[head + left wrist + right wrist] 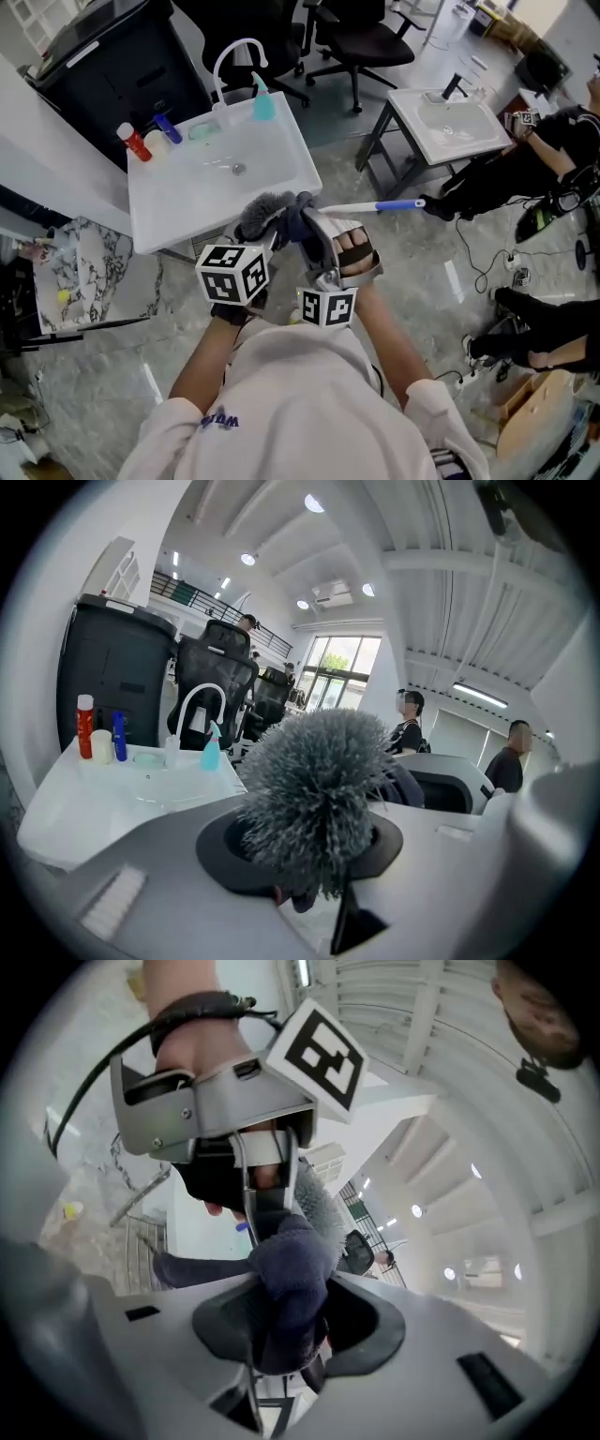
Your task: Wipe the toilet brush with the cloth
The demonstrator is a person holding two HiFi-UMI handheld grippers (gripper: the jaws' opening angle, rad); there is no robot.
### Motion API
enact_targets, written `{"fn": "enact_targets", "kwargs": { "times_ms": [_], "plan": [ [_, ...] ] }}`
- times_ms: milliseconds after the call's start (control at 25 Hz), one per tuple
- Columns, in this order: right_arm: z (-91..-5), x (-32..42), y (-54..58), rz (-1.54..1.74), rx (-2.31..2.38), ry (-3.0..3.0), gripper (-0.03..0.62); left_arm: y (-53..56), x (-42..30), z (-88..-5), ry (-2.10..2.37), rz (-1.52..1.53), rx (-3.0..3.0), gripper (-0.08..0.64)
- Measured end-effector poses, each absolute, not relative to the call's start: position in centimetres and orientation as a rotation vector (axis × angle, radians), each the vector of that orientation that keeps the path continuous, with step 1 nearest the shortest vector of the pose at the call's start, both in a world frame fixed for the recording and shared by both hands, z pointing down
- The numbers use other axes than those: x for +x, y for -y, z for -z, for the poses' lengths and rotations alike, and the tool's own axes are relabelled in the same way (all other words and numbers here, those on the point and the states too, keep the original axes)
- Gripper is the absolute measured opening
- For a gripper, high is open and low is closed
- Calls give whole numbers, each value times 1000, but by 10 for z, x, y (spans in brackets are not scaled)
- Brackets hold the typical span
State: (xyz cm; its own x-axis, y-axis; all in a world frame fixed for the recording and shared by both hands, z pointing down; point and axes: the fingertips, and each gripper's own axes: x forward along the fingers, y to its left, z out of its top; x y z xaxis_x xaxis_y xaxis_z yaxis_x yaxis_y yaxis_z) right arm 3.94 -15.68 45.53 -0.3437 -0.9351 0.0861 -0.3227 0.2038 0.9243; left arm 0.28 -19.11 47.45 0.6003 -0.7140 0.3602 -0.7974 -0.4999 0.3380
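Observation:
The toilet brush has a grey bristle head (263, 212) and a white handle with a blue grip (394, 204) that runs out to the right, in the air above the floor. In the left gripper view the bristle head (317, 785) fills the mouth of my left gripper (309, 878), whose jaws are hidden behind it; the brush hangs from this gripper (262, 234). My right gripper (281, 1330) is shut on a dark blue cloth (292, 1274). The cloth (302, 221) lies against the right side of the bristles, with the right gripper (317, 242) just behind it.
A white sink basin (155, 214) stands ahead on the left, with a faucet (234, 54), a red bottle (133, 142) and a teal spray bottle (263, 101). A second sink (450, 131) stands at the right. People (534, 159) and cables are on the right floor.

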Motion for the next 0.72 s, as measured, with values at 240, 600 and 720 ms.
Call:
{"fn": "enact_targets", "kwargs": {
  "times_ms": [240, 600, 720],
  "plan": [
    [-467, 45, 158, 702, 1083, 2141, 149, 194, -7, -477, 1284, -377, 2447, 127],
    [-474, 137, 180, 400, 1331, 2111, 75, 201, -44, -484, 1279, -227, 2321, 122],
    [-469, 170, 188, 374, 1425, 2041, 74, 201, -52, -483, 1271, -193, 2304, 121]
  ]
}}
